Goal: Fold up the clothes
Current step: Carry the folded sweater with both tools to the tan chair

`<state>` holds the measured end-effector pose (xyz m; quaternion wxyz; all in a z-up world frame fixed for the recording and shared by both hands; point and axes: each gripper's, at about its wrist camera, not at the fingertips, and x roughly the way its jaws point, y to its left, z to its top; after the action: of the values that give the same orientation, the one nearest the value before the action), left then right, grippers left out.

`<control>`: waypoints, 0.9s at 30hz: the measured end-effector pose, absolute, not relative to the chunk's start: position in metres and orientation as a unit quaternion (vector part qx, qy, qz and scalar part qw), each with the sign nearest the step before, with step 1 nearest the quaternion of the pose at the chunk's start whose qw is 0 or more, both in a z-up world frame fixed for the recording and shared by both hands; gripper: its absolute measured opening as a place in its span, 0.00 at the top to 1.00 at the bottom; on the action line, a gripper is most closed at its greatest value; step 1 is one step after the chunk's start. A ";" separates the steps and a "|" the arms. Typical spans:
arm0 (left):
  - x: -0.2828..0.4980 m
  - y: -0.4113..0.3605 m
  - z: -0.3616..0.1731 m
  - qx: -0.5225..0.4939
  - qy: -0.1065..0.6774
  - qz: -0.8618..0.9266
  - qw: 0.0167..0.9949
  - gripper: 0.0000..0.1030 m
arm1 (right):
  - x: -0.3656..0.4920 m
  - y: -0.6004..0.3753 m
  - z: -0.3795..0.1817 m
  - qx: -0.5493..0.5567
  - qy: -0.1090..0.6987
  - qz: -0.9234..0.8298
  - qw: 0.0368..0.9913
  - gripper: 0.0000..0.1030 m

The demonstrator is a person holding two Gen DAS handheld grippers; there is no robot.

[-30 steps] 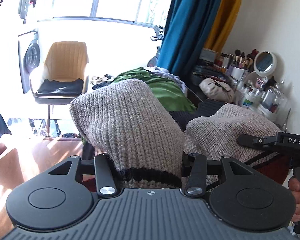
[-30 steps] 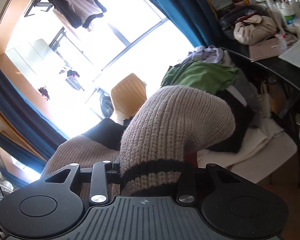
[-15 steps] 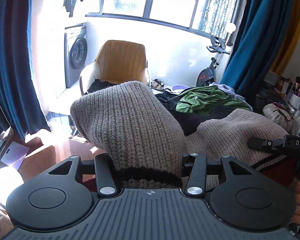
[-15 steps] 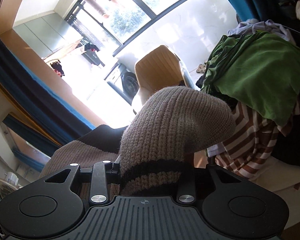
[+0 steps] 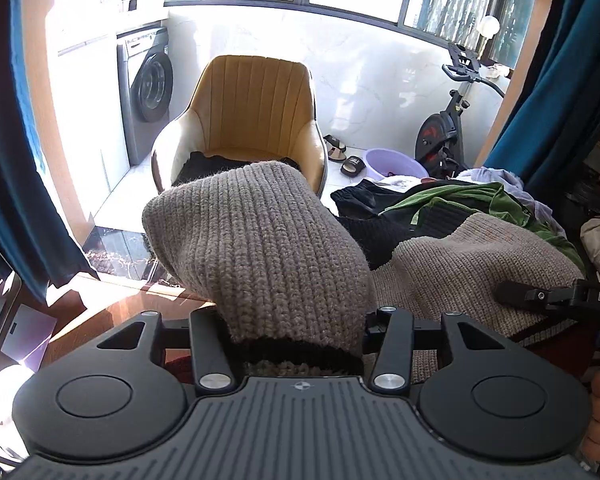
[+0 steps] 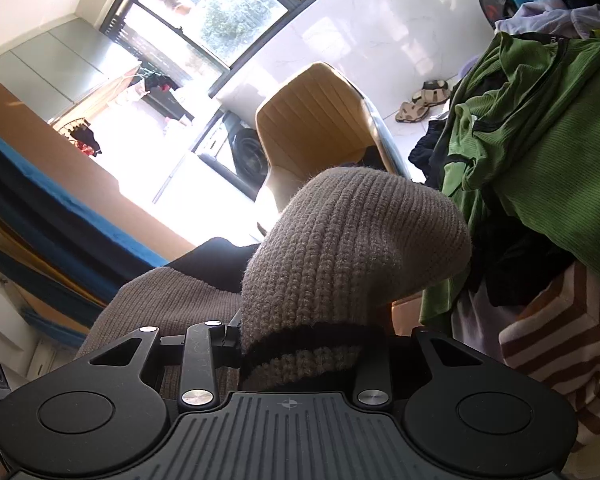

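Nearest, the left gripper (image 5: 296, 344) has its jaws clamped on a black-banded edge of the grey knit sweater (image 5: 260, 248) — the bunched knit bulges forward from the jaws toward the tan chair (image 5: 256, 120). The right gripper (image 6: 300, 356) grips another banded edge likewise. The sweater's long axis runs between the two grippers. Right of the chair lies a green garment (image 6: 540, 152).

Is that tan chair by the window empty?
No, a dark garment lies on the seat of the tan chair in the left wrist view.
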<state>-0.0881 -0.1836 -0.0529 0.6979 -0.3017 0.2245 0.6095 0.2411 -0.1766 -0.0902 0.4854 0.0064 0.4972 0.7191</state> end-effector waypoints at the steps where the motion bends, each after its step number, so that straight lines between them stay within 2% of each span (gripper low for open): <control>1: -0.090 -0.173 -0.054 -0.302 0.223 0.606 0.701 0.54 | 0.243 -0.165 -0.090 0.006 0.496 0.717 0.490 0.69; 11: -0.117 -0.072 -0.064 -0.308 0.216 0.566 0.733 0.54 | 0.241 -0.072 -0.097 0.017 0.483 0.690 0.538 0.69; 27: -0.205 0.117 -0.063 -0.271 0.277 0.445 0.807 0.54 | 0.132 0.057 -0.109 0.072 0.488 0.590 0.639 0.69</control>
<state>-0.2052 0.1168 -0.0633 0.8072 -0.2707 0.2771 0.4453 0.1316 0.0567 -0.1090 0.6393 0.0725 0.4880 0.5898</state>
